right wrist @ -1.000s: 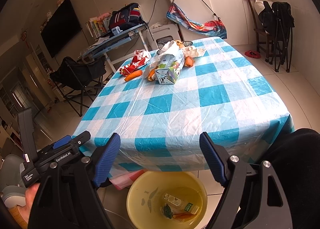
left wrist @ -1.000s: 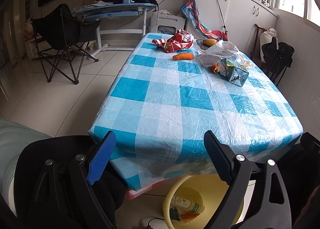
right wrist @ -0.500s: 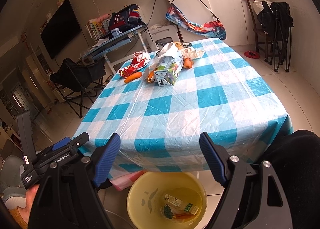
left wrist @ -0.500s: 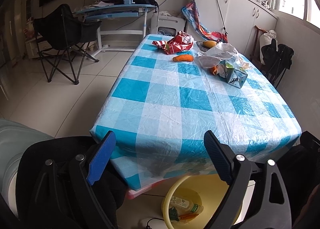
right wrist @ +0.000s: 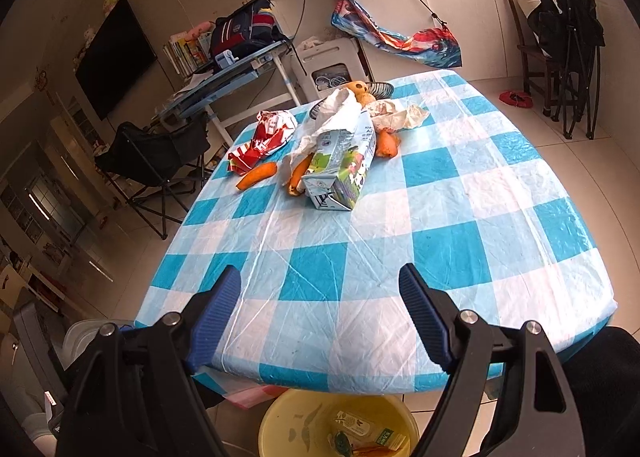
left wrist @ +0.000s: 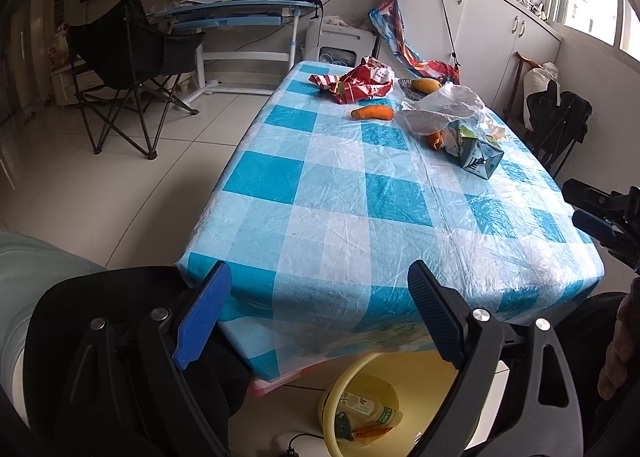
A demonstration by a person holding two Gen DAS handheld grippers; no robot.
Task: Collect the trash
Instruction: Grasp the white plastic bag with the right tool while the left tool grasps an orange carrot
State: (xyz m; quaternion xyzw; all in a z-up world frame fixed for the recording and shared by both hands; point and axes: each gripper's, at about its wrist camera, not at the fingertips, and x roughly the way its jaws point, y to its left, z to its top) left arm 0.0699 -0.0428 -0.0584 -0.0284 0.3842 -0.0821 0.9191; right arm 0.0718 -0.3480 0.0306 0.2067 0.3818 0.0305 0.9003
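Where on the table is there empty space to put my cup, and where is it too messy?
The near half of the checked table is bare, from the edge by the open right gripper up to the milk carton. The far end is crowded: carton, red wrapper, carrot, white plastic bag and crumpled paper sit close together.

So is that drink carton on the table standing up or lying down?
Lying down. The drink carton rests on its side on the checked tablecloth, its torn-open top toward the far end.
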